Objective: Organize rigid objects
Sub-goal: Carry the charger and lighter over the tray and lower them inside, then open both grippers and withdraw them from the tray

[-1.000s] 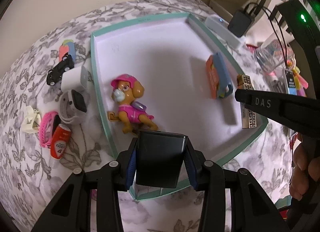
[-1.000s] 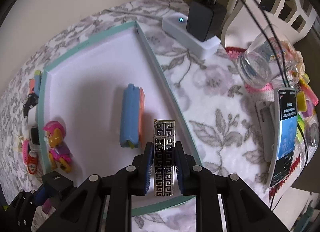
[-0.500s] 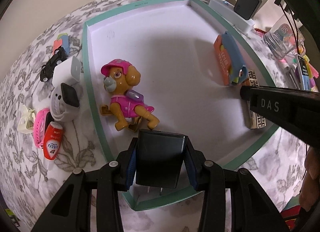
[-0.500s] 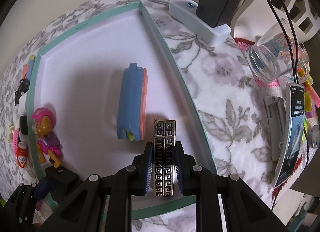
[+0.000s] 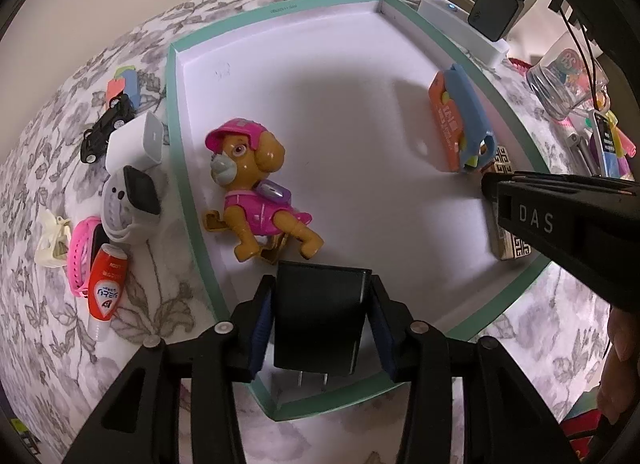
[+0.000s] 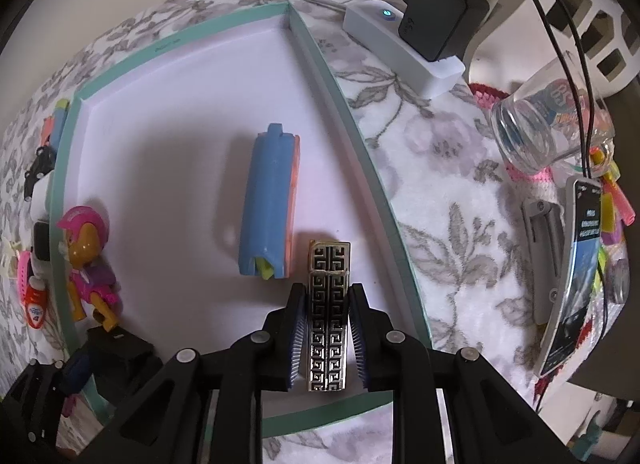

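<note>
A teal-rimmed white tray [image 5: 188, 192] lies on a flowered cloth. My left gripper [image 5: 322, 284] points down over its near corner, and its jaws are opening. A black plug charger [image 5: 320, 324] stands between them on the tray floor, with thin gaps at both pads. My right gripper [image 6: 327, 288] is over the tray's right side with its jaws opening. A black-and-silver patterned case [image 6: 329, 264] lies between them, just free of the pads. Also in the tray [image 6: 360, 136] are a pink dog toy [image 5: 256, 192] and a blue-and-orange case [image 6: 268, 200].
Left of the tray lie a toy car [image 5: 106, 128], a white power block [image 5: 136, 142], a smartwatch [image 5: 128, 200], a pink band [image 5: 78, 256] and a red tube [image 5: 106, 284]. To its right are a power strip with adapter [image 6: 404, 36], a glass jar [image 6: 536, 128] and a phone [image 6: 576, 276].
Both pairs of jaws have spread a little, so slim gaps now show beside the charger and the patterned case. Neither hand has shifted much.
</note>
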`<control>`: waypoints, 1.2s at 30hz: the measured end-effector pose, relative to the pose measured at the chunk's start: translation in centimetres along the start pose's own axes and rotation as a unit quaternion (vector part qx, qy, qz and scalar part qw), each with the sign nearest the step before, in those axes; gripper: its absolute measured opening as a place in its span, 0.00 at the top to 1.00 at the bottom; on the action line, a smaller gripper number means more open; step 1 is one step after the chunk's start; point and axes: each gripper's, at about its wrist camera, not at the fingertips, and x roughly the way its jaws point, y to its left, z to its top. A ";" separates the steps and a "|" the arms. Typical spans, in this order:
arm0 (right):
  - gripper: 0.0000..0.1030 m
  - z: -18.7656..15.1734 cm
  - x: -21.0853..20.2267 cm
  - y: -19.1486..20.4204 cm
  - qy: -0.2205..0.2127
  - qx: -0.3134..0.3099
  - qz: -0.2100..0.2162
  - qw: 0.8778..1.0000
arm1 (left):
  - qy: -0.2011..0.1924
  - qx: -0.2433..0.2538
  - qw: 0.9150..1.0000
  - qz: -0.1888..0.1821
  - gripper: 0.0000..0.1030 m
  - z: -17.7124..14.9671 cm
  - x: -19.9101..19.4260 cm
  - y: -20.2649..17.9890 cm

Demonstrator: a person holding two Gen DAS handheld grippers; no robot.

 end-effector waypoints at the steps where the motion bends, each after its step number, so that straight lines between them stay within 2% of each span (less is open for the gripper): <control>1: 0.67 0.0 -0.2 0.1 -0.002 -0.001 -0.002 1.000 | -0.002 -0.002 1.000 0.000 0.42 0.1 -0.1 0.1; 3: 0.56 0.1 -0.7 0.2 -0.009 -0.002 -0.005 1.000 | -0.009 -0.005 1.000 -0.001 0.39 0.2 -0.6 0.2; 8: 0.56 0.4 -2.6 0.2 -0.032 -0.001 -0.008 0.999 | -0.025 -0.017 1.000 -0.007 0.37 0.4 -1.9 0.8; 10: 0.56 0.5 -3.9 0.2 -0.050 0.001 -0.008 0.999 | -0.037 -0.024 0.999 -0.011 0.33 0.5 -2.7 1.2; 14: 0.56 0.6 -6.3 -0.3 -0.080 0.007 -0.002 0.997 | -0.062 -0.041 0.997 -0.010 0.33 0.5 -4.3 2.2; 18: 0.44 0.6 -8.6 -0.4 -0.113 0.009 0.000 0.994 | -0.084 -0.072 0.994 -0.010 0.32 0.6 -5.7 4.0; 19: 0.42 0.6 -9.0 -0.3 -0.120 0.008 0.000 0.993 | -0.088 -0.079 0.993 -0.008 0.24 0.7 -5.8 4.5; 21: 0.41 0.5 -9.7 -0.1 -0.133 0.006 0.003 0.991 | -0.099 -0.097 0.990 -0.002 0.13 0.8 -6.3 5.5; 28: 0.28 0.2 -9.8 1.1 -0.142 -0.006 0.025 0.989 | -0.136 -0.154 0.978 0.041 0.12 0.7 -8.0 9.5; 30: 0.26 0.1 -9.6 1.6 -0.141 -0.012 0.028 0.989 | -0.139 -0.173 0.973 0.056 0.12 0.5 -8.3 10.9; 33: 0.17 0.0 -9.2 2.3 -0.139 -0.017 0.039 0.989 | -0.139 -0.196 0.968 0.069 0.12 0.2 -8.5 12.5; 36: 0.16 -0.1 -9.1 2.7 -0.139 -0.018 0.047 0.989 | -0.138 -0.217 0.964 0.073 0.12 -0.1 -8.6 14.0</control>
